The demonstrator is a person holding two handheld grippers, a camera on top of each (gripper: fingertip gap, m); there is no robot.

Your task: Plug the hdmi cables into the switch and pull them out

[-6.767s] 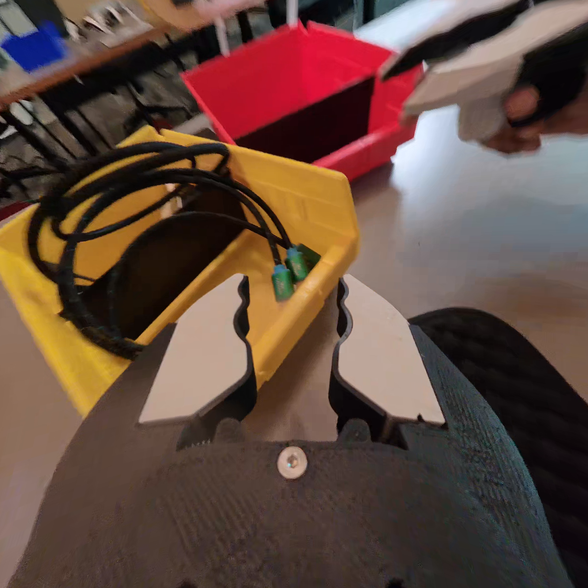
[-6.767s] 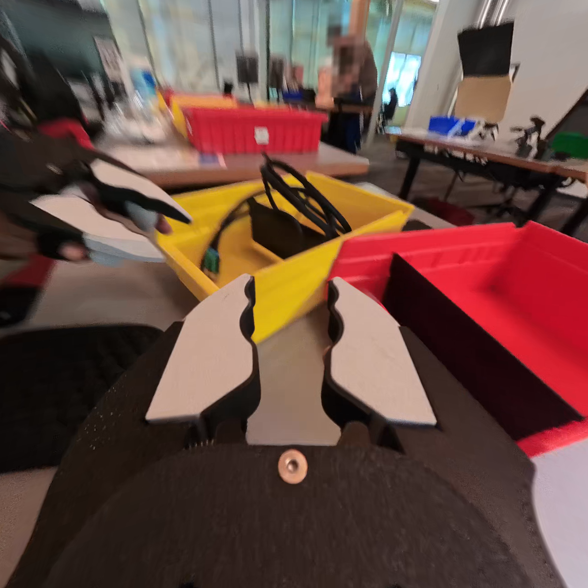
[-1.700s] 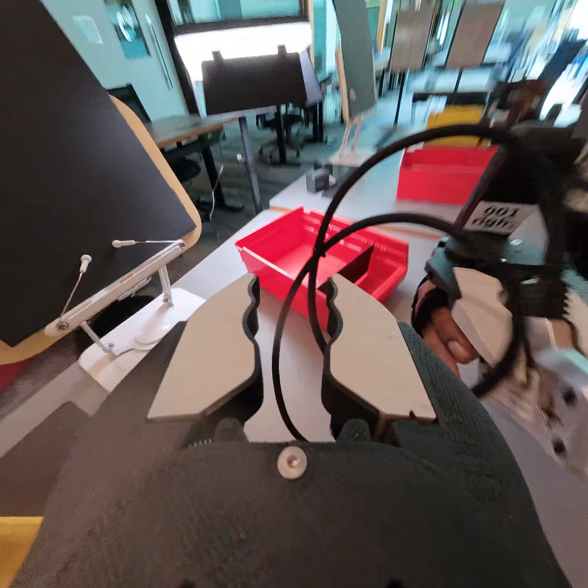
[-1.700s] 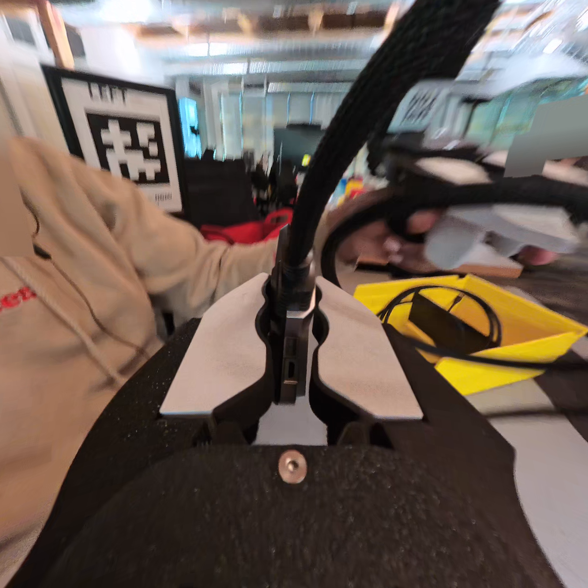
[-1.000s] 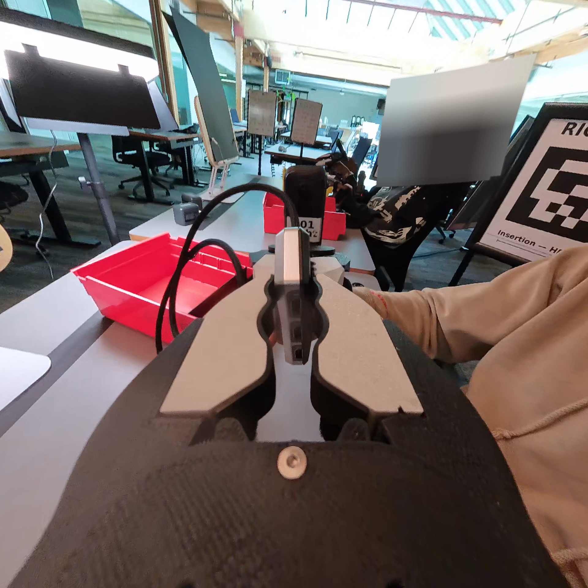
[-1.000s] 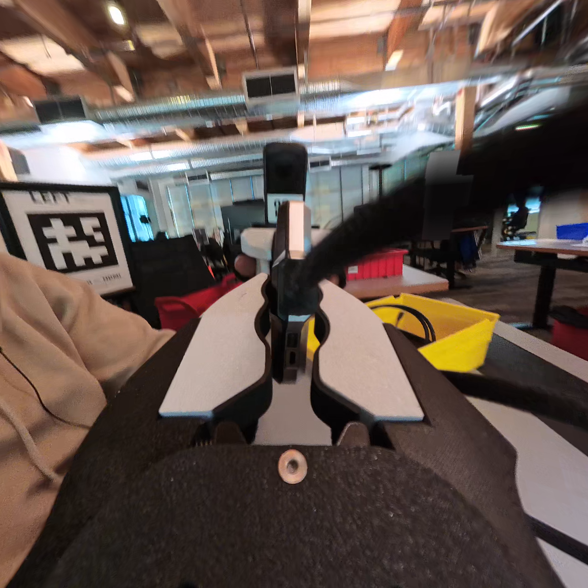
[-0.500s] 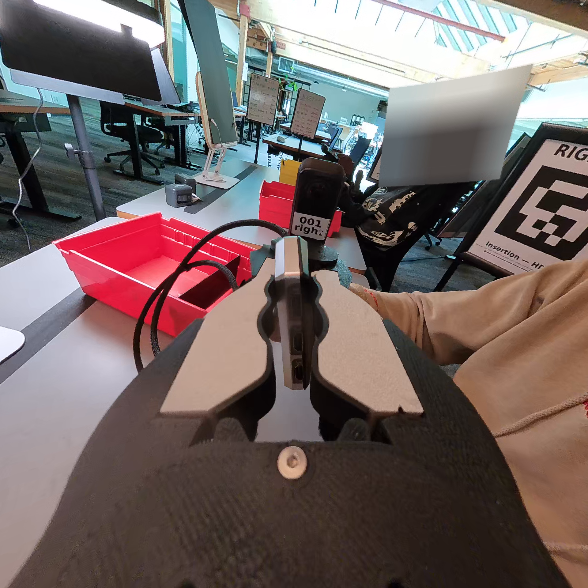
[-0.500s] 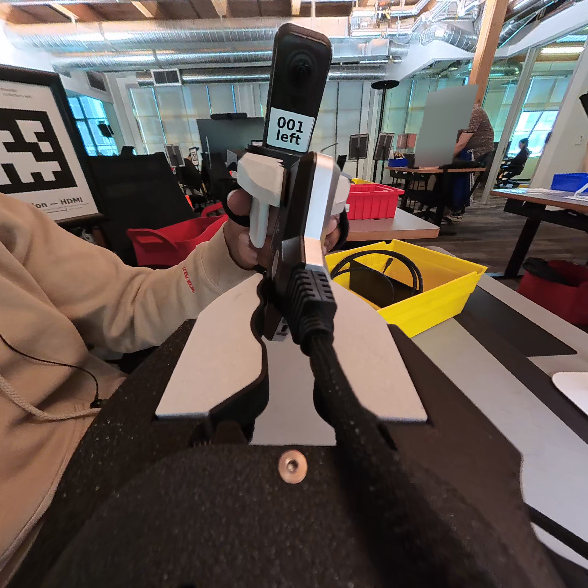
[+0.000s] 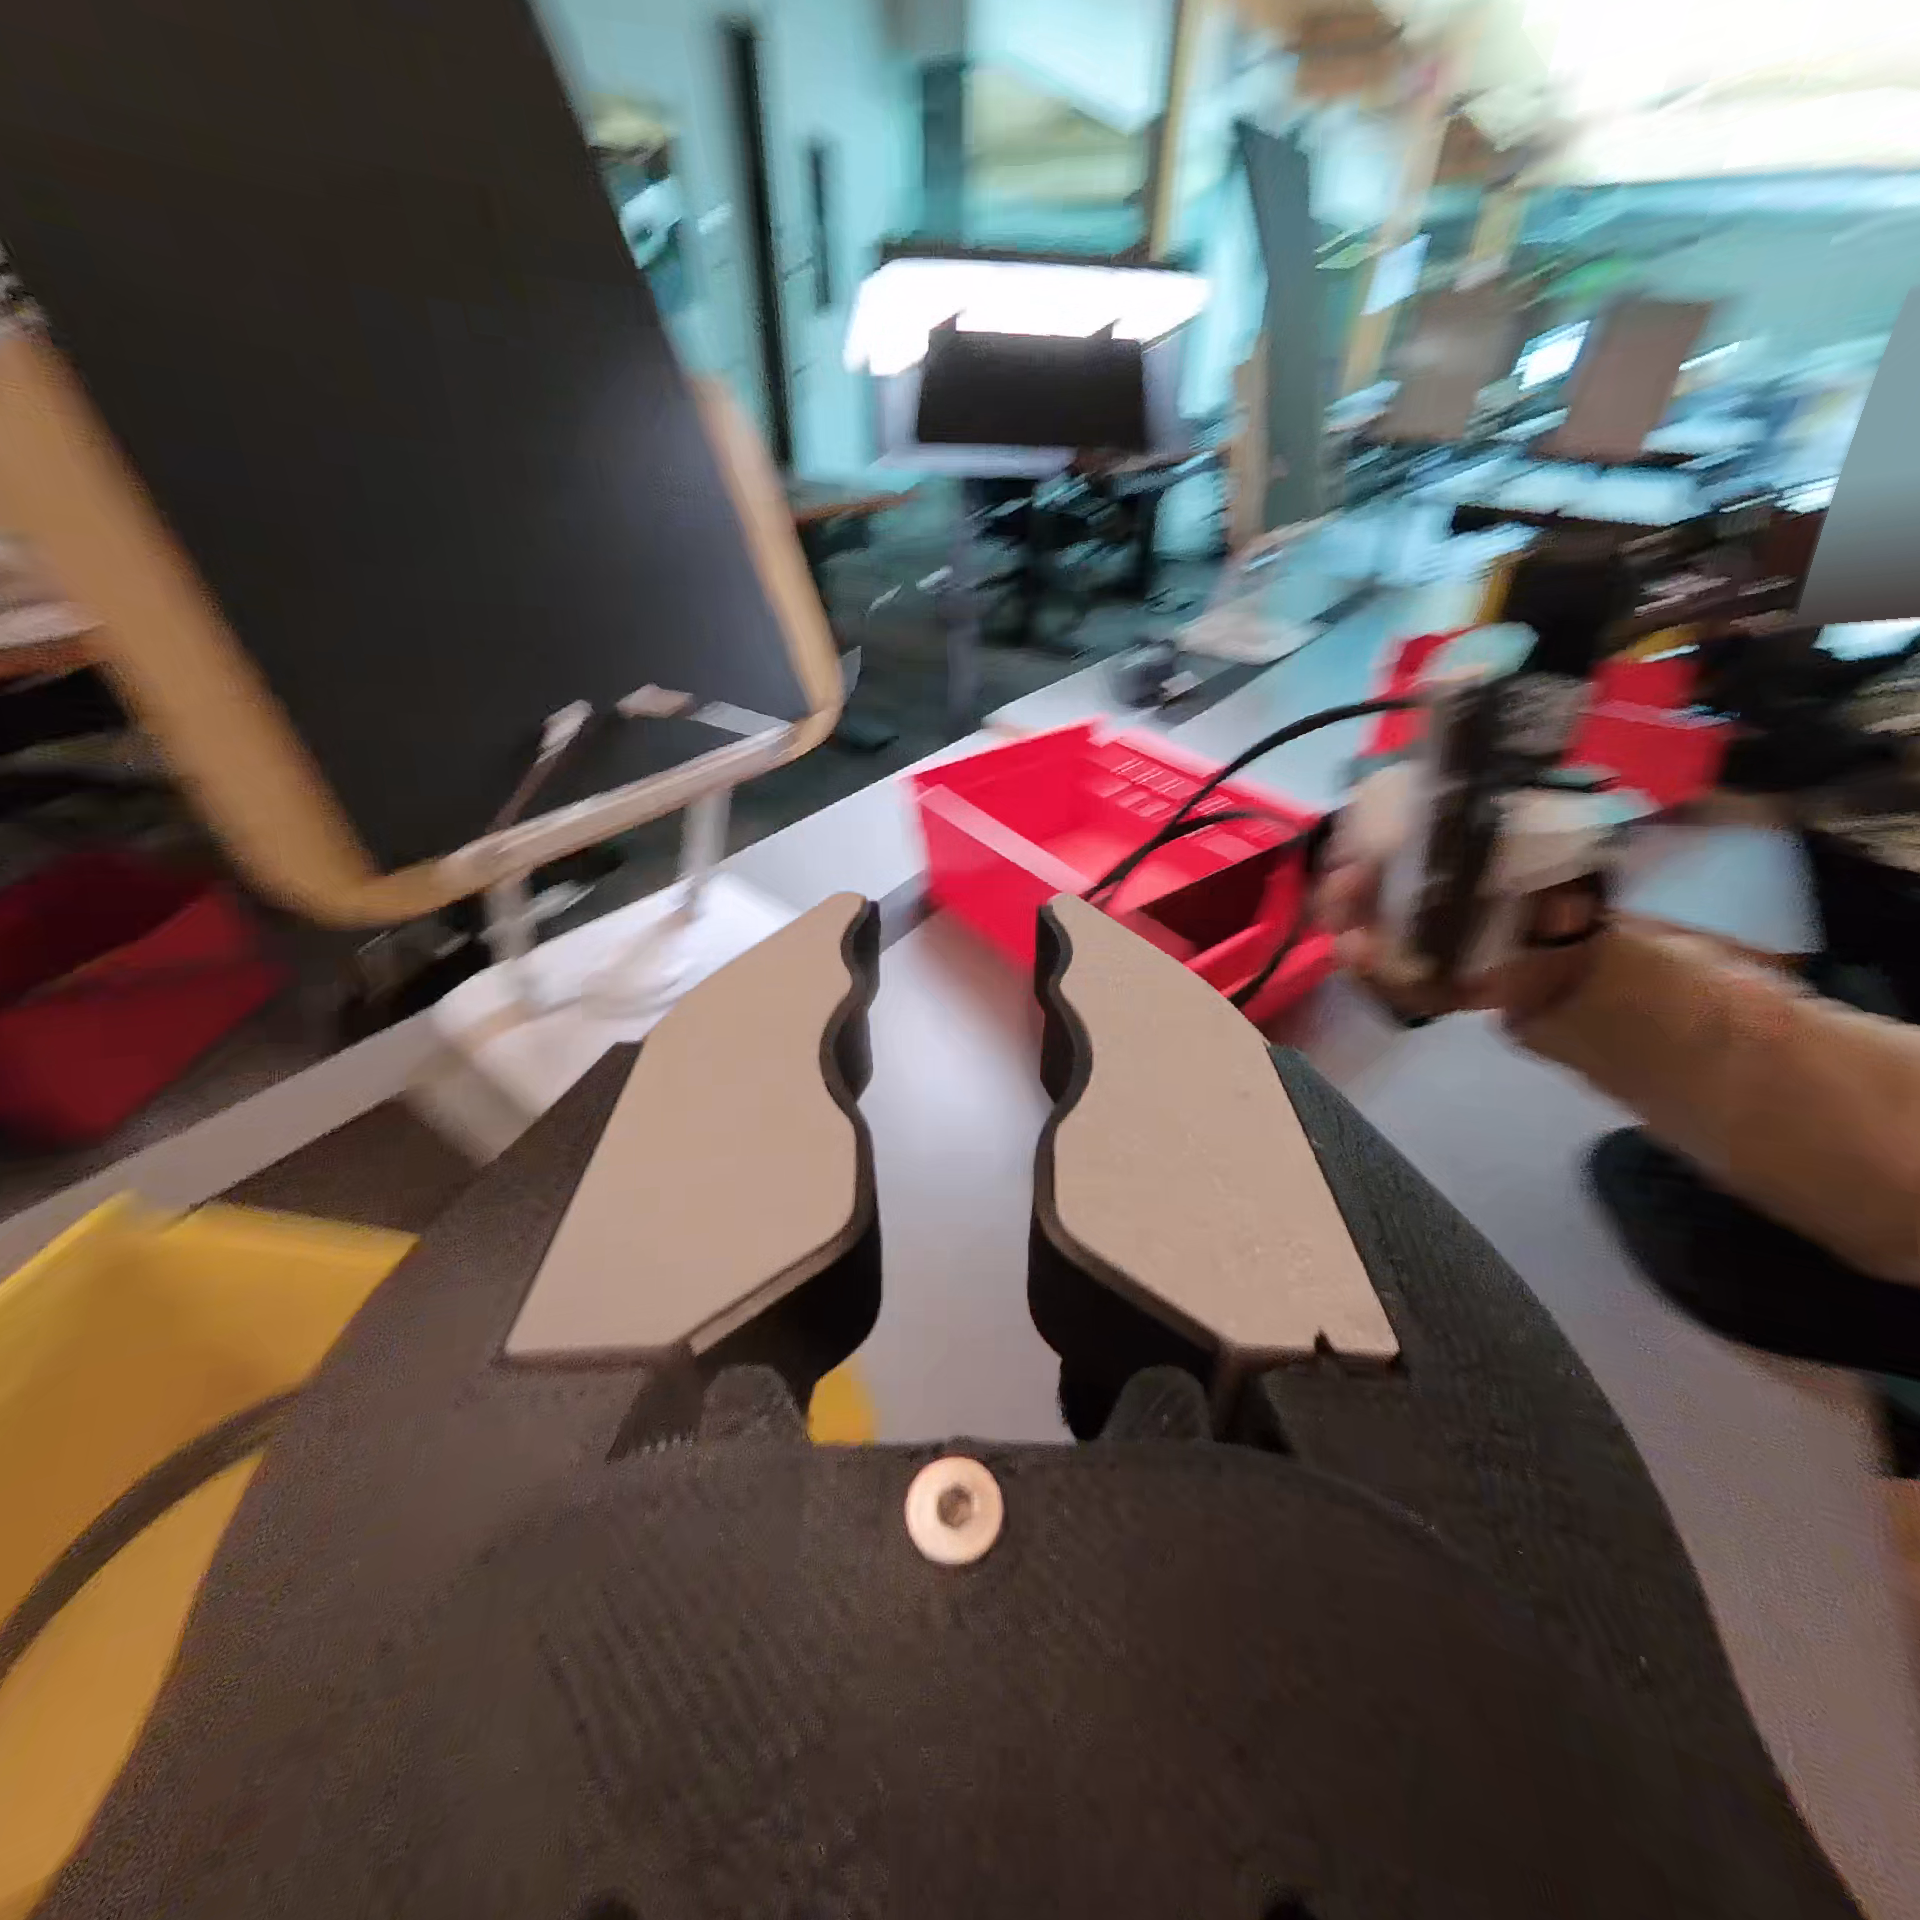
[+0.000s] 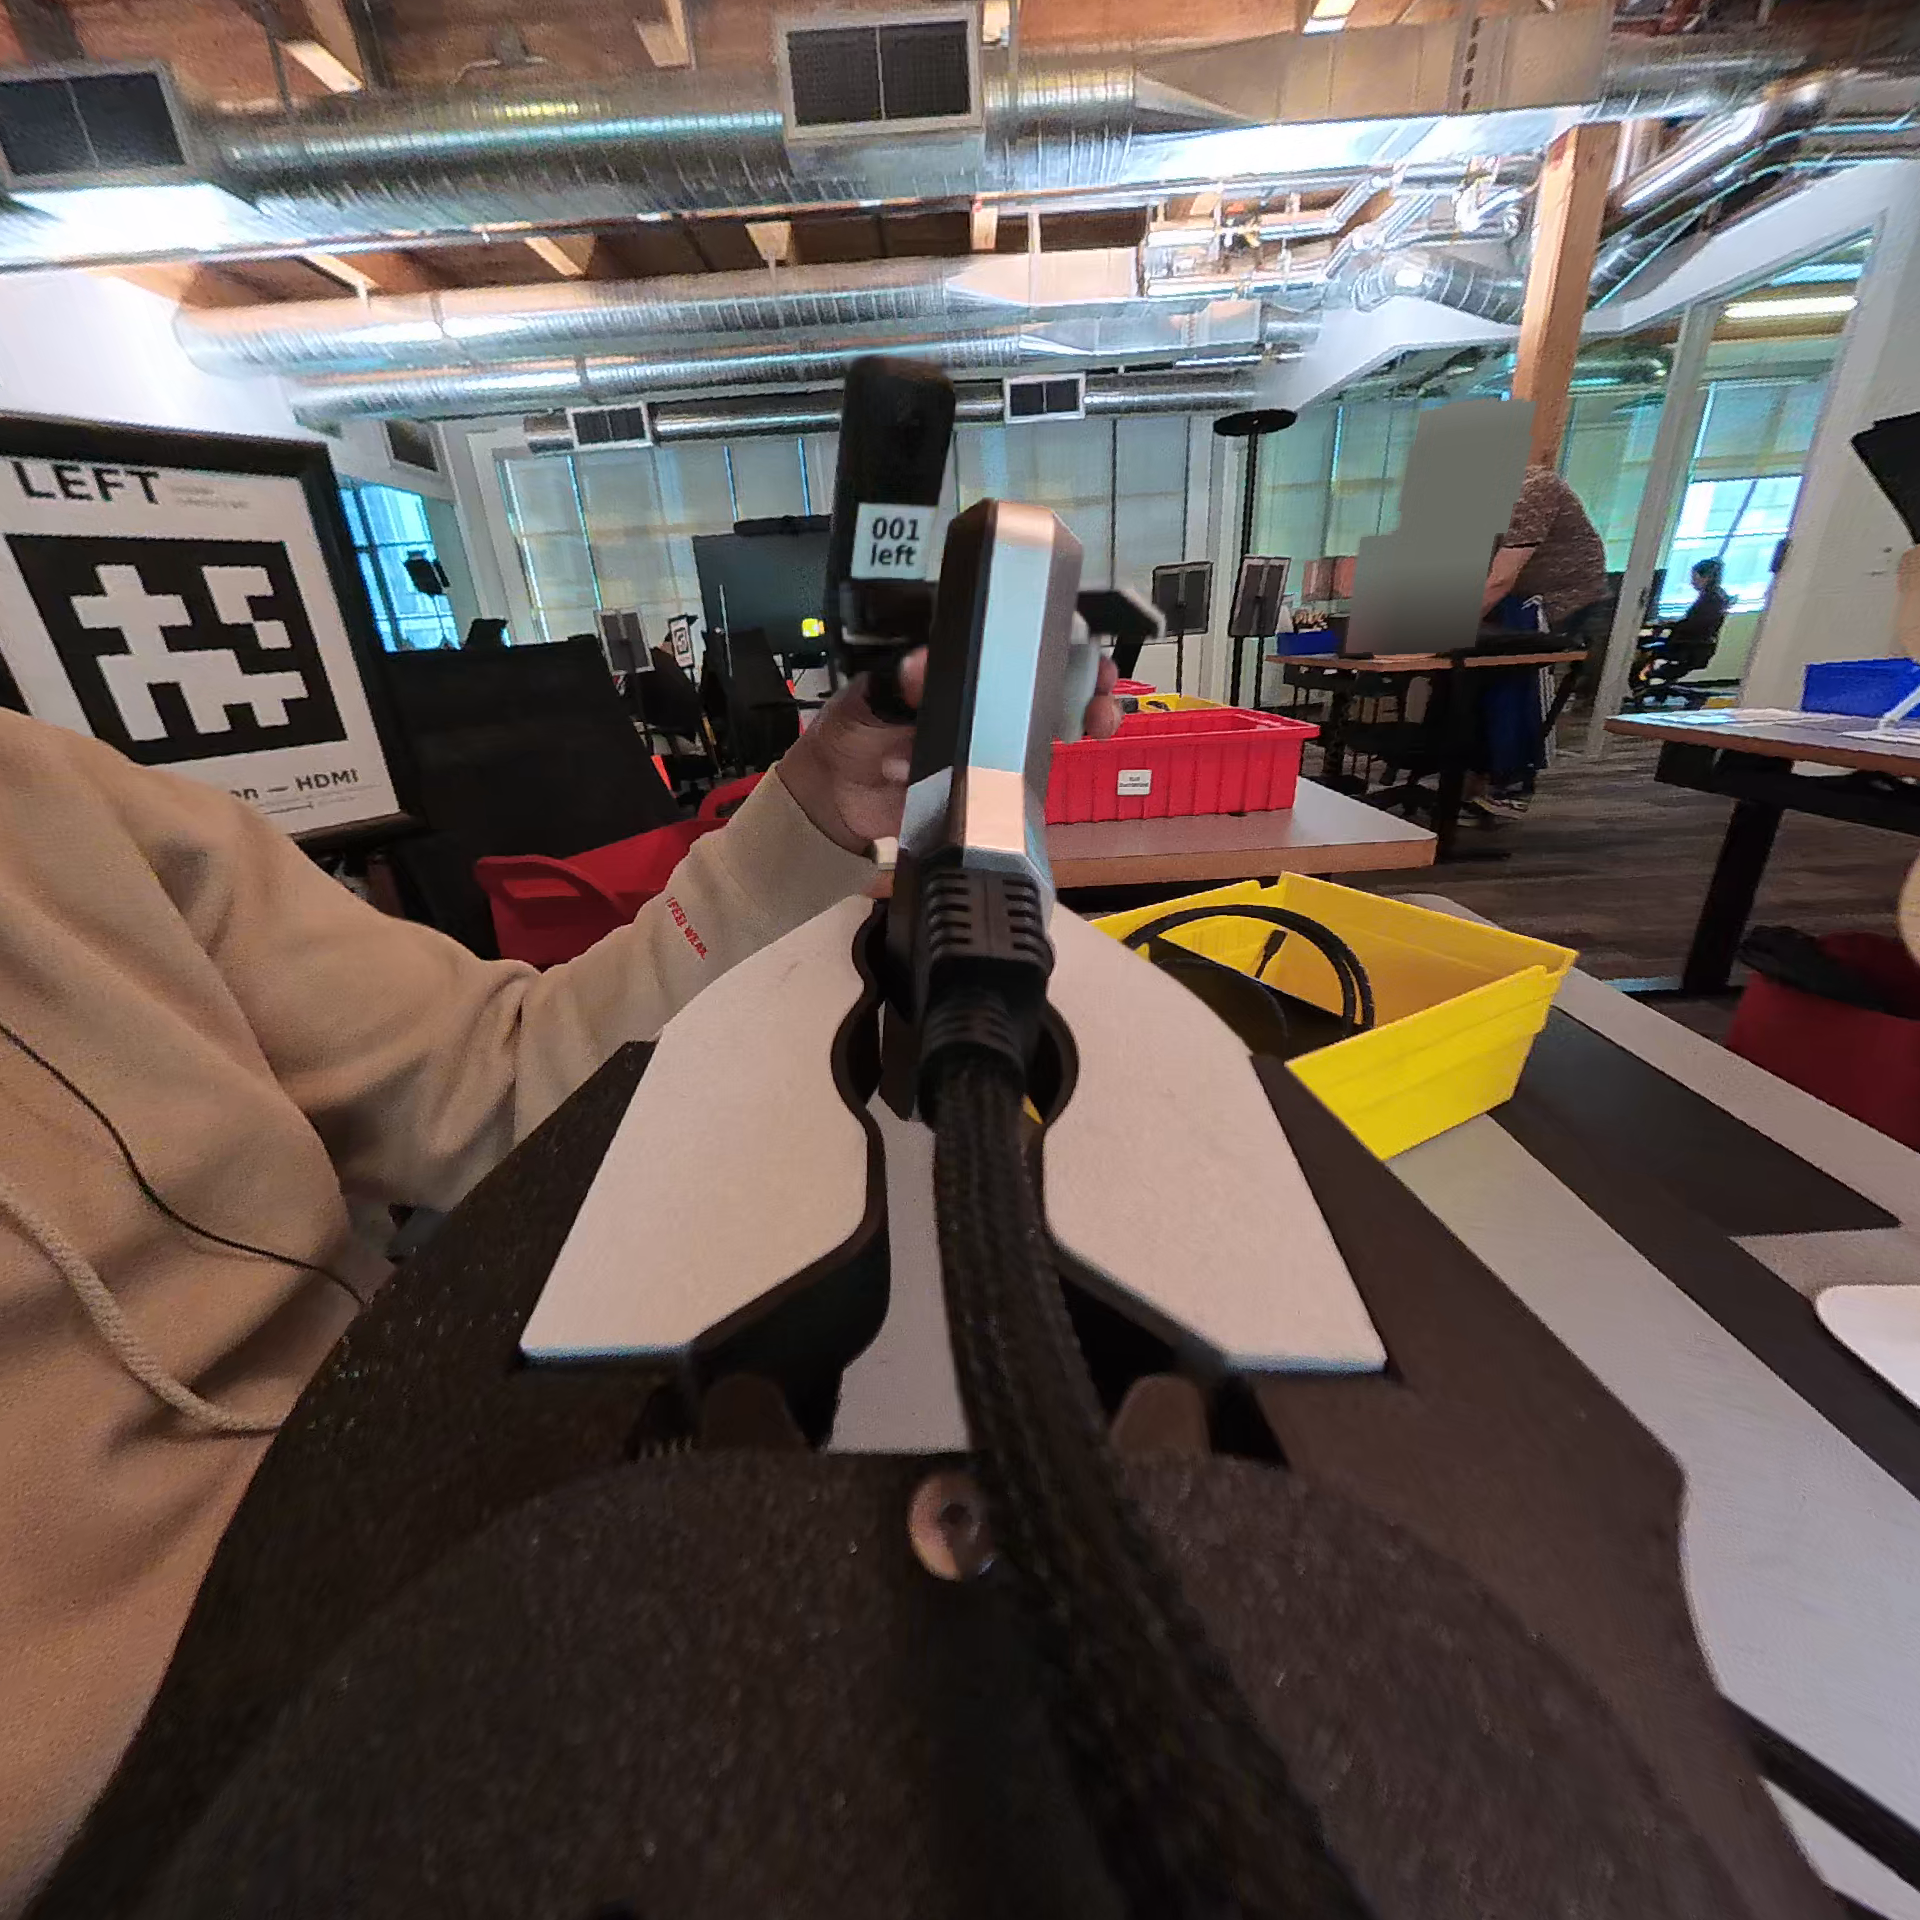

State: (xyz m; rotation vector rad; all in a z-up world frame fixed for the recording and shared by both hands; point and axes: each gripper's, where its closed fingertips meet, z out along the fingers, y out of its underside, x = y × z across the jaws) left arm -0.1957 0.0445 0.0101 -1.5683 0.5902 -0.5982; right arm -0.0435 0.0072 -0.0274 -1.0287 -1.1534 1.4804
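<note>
Two bins sit on the grey table (image 10: pixel 1766 1538): a yellow bin (image 10: pixel 1434 1029) of coiled black cable beyond the switch (image 10: pixel 997 675), and a red bin (image 9: pixel 1081 831) ahead of the left gripper (image 9: pixel 954 925), whose fingers stand spread and empty. The right gripper (image 10: pixel 956 956) pinches the switch upright, an HDMI cable (image 10: pixel 997 1195) plugged into its near end.

Your silver-and-black switch (image 10: pixel 997 665) is up in the air, standing on end. The black braided hdmi cable (image 10: pixel 997 1143) is plugged into its bottom end.
</note>
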